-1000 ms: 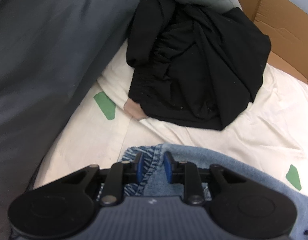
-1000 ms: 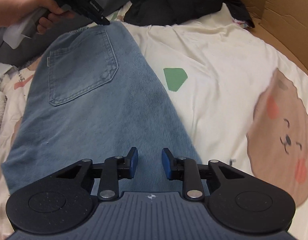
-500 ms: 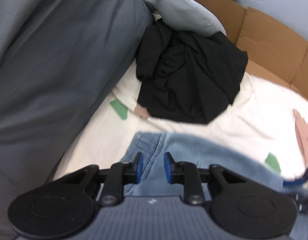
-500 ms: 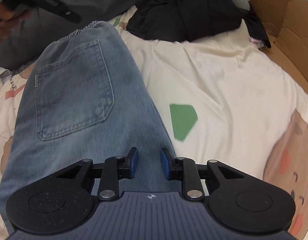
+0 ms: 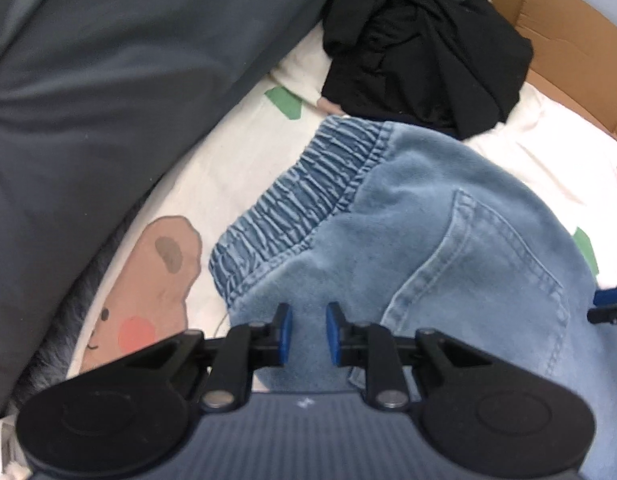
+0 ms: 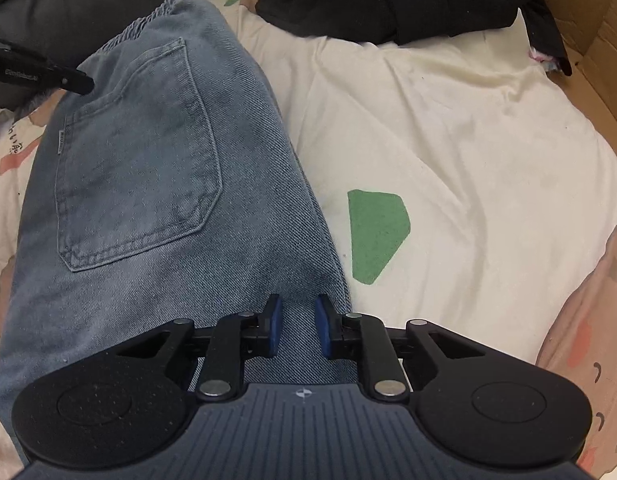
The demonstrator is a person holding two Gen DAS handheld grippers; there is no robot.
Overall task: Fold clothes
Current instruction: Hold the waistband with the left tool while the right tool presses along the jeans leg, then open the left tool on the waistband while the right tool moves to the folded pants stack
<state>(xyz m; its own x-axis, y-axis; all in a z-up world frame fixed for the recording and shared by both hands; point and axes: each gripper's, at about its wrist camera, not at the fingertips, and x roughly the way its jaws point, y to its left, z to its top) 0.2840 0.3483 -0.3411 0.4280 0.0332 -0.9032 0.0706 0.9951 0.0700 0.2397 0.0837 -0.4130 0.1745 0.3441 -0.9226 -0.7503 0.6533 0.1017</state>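
- Presently, a pair of light-blue jeans (image 6: 160, 184) is shown spread flat on a cream bedsheet (image 6: 448, 128), back side up; the patch pocket (image 6: 136, 160) is outlined by double stitching, and the elastic waistband (image 5: 292, 200) is gathered into fine ribs.
- The left gripper (image 5: 307, 334) is held over the denim just below the waistband. Its fingers (image 5: 284, 332) are closing with denim seen between them, but whether the blue pads press the cloth cannot be told.
- The right gripper (image 6: 296, 330) is held at the jeans' right edge, further down the leg. Its fingers (image 6: 273, 330) are likewise closing over the cloth edge, and a firm pinch cannot be confirmed.
- The step in hand is judged to be the taking of two grip points for a fold. The next move calls for both pinches to be secured before the cloth is lifted and carried across evenly.
- The denim appears soft, brushed and fairly heavy.
- A crumpled black garment (image 5: 424, 52) is seen beyond the waistband, on the sheet.
- The sheet is printed with green patches (image 6: 378, 234) and a brown cartoon bear (image 5: 152, 284); cardboard (image 5: 568, 40) lines the far side.
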